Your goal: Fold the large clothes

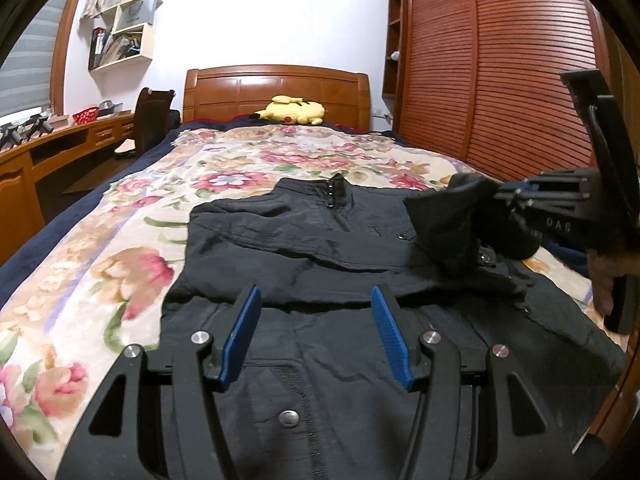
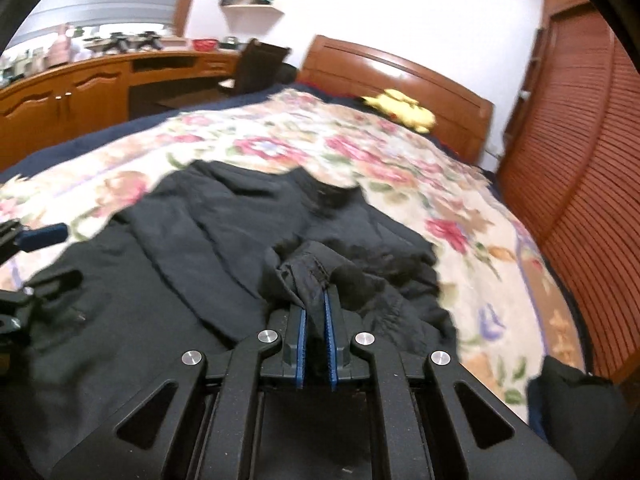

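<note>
A large black jacket (image 1: pixel 304 240) lies on the floral bedspread, collar toward the headboard, its left sleeve folded across the chest. My left gripper (image 1: pixel 316 304) is open and empty, hovering just above the jacket's lower front. My right gripper (image 2: pixel 315 300) is shut on the cuff of the jacket's right sleeve (image 2: pixel 308 270) and holds it lifted over the body of the jacket (image 2: pixel 180 248). From the left wrist view the right gripper (image 1: pixel 504 196) shows at the right with the raised sleeve (image 1: pixel 448 224) hanging from it.
The floral bedspread (image 1: pixel 100 264) covers the bed. A yellow plush toy (image 1: pixel 290 110) lies by the wooden headboard (image 1: pixel 276 88). A slatted wooden wardrobe (image 1: pixel 496 68) stands on the right; a desk (image 1: pixel 52 148) and chair (image 1: pixel 154 116) stand on the left.
</note>
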`<state>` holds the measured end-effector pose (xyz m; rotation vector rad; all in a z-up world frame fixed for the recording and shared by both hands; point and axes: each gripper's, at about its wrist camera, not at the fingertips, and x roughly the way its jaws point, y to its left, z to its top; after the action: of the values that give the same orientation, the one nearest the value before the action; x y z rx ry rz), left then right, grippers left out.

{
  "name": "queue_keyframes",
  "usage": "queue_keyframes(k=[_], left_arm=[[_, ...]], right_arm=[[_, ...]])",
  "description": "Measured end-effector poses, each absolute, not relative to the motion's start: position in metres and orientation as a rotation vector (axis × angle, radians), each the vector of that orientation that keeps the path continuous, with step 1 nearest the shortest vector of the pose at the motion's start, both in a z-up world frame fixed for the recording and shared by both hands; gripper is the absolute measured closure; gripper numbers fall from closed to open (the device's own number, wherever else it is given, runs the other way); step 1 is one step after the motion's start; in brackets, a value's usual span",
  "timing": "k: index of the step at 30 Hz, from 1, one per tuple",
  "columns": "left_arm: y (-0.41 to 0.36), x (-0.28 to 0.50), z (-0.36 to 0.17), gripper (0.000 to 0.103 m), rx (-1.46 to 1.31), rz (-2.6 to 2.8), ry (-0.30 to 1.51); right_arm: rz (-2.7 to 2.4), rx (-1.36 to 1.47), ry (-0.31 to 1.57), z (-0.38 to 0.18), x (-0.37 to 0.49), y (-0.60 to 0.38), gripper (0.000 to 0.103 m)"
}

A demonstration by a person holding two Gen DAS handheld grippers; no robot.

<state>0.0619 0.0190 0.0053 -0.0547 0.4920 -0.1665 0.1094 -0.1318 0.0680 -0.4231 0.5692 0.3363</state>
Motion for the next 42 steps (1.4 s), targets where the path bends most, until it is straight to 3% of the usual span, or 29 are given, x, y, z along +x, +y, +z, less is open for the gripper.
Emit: queue_keyframes(k=[13, 15, 22, 25, 42], left_arm=[[0.036, 0.056, 0.003, 0.047, -0.057, -0.146, 0.496], [0.037, 0.056, 0.003, 0.047, -0.055, -0.143, 0.495], [0.042, 0.055, 0.003, 0.047, -0.065, -0.143, 0.496], [0.042, 0.055, 0.004, 0.047, -0.061, -0.144, 0.496], [0.041, 0.055, 0.003, 0.047, -0.06, -0.146, 0.501]], right_arm=[[0.409, -0.311, 0.726, -0.001, 0.114, -0.095, 0.096], [0.413, -0.287, 0.745, 0.0, 0.111, -0.099, 0.09], [0.428, -0.232, 0.688, 0.023, 0.075, -0.112, 0.055], [0.411, -0.238, 0.65, 0.033, 0.067, -0.123, 0.05], [0.295, -0.145, 0.864, -0.024, 0.114, -0.173, 0.045]])
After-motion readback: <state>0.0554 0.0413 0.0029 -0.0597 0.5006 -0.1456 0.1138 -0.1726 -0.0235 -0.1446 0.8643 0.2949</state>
